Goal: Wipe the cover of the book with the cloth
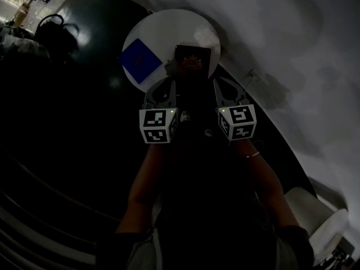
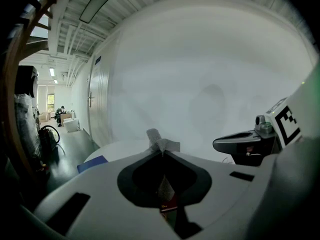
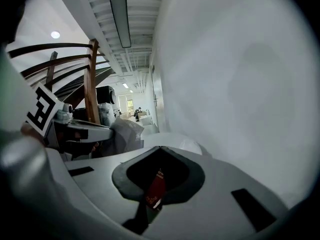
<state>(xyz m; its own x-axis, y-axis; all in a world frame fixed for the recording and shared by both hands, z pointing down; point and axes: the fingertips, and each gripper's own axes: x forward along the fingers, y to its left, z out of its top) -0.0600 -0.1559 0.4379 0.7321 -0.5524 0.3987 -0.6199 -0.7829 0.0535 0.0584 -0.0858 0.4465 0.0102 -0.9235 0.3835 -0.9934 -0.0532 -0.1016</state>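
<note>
Head view: book (image 1: 192, 61) beyond left gripper (image 1: 166, 83), right gripper (image 1: 223, 83).

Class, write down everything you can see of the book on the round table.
The book has a dark cover, reddish in the gripper views, with a gold emblem. Closed, it lies flat near the near edge of the white table, right of the blue cloth and apart from it. Only the table touches it.

The book's (image 1: 193, 62) gold cover print looks too small to read.
</note>
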